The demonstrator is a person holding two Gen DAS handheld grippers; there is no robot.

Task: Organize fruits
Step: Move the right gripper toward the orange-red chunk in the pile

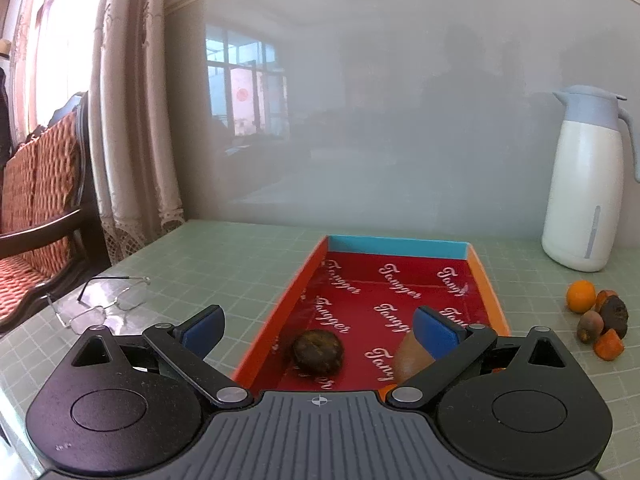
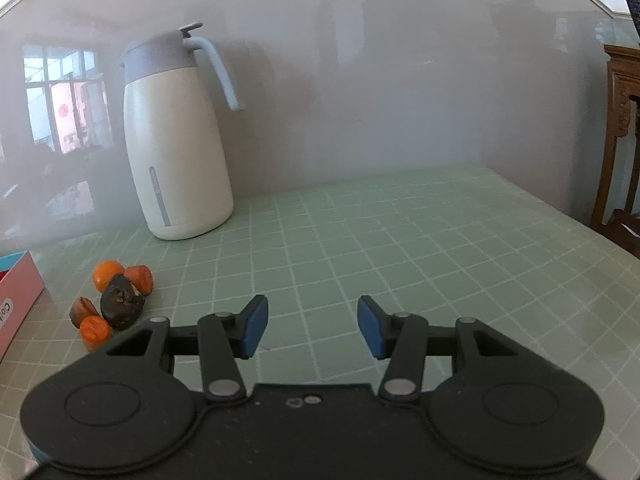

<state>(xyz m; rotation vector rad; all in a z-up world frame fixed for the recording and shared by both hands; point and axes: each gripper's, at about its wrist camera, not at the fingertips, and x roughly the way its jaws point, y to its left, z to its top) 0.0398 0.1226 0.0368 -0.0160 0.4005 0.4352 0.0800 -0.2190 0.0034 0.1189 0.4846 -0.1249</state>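
My left tongs [image 1: 318,330] gaped wide, gripping nothing, over the near end of the red tray [image 1: 486,276]. A dark fruit [image 1: 318,351] lay between the pads inside it. My right tongs [image 2: 313,326] stood part open, empty, over green table [image 2: 420,240]. Loose fruits [image 2: 116,300] clustered at ten o'clock, the white jug [image 2: 176,140] beyond them.

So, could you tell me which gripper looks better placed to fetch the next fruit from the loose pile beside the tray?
Probably right: the right gripper is open and empty, with the fruit pile close by; the left gripper hangs over the tray.
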